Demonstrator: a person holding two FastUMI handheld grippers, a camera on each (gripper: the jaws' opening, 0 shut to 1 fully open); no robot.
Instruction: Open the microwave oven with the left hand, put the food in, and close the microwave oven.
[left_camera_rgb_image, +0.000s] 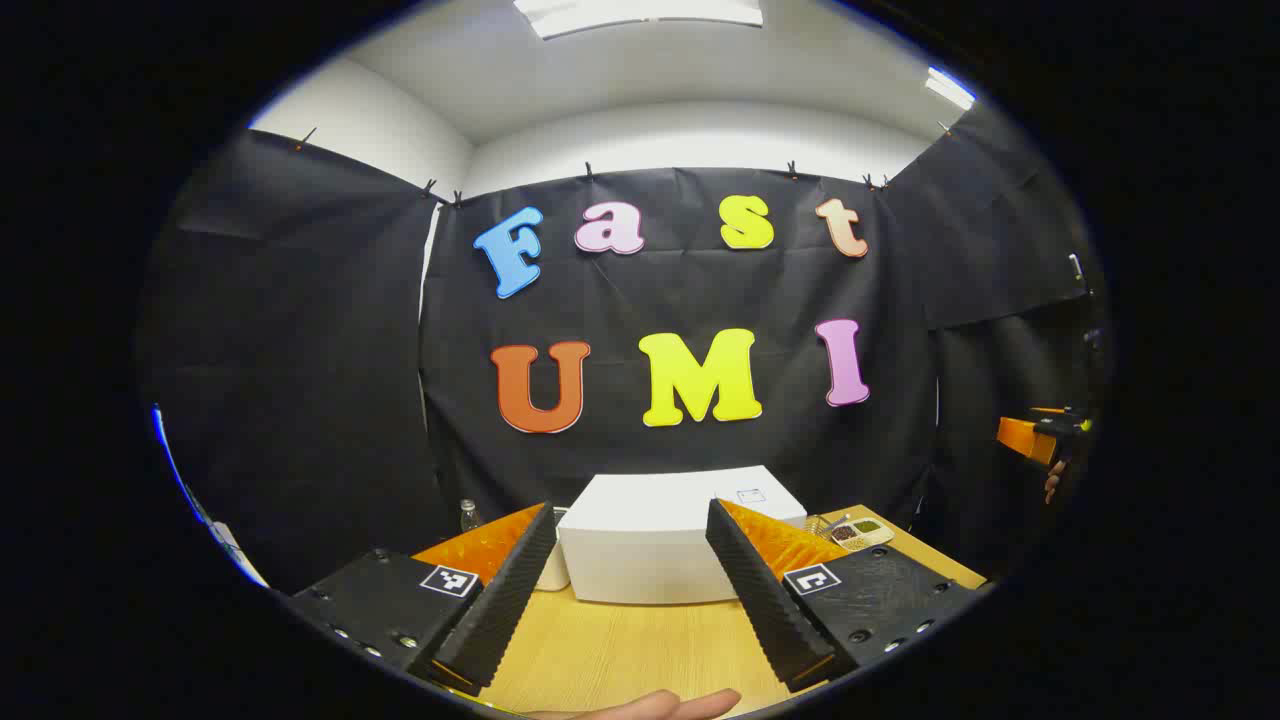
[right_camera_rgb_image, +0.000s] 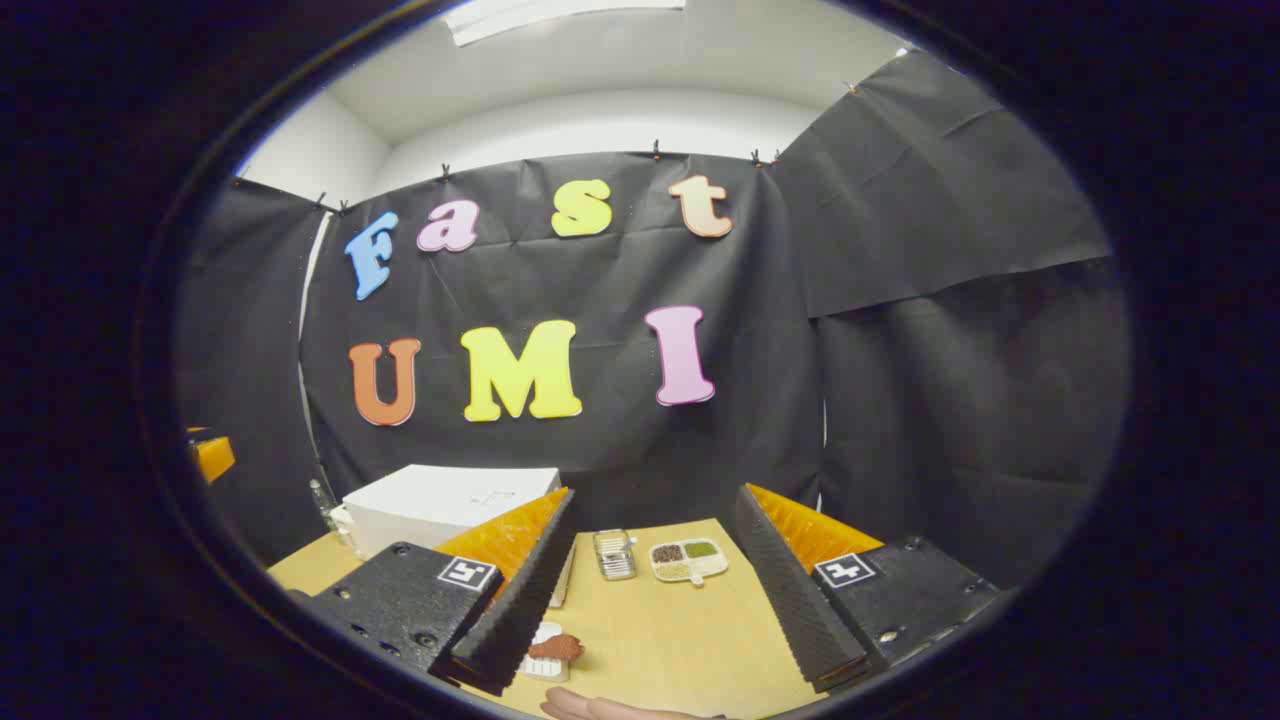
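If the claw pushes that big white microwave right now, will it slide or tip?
The microwave looks boxy, wide and low, so tipping seems unlikely. It sits flat on the smooth wooden table, so it might slide slightly, though it is probably heavy.

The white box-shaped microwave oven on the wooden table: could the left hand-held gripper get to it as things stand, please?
Probably yes: the left hand-held gripper is open and points at the white box-shaped microwave oven, with bare wooden table between them.

one white microwave oven (right_camera_rgb_image: 440, 510) on the table (right_camera_rgb_image: 660, 640), one divided tray of food (right_camera_rgb_image: 687, 561), one small metal container (right_camera_rgb_image: 614, 554), one clear bottle (left_camera_rgb_image: 469, 516), one plate with brown food (right_camera_rgb_image: 553, 653).
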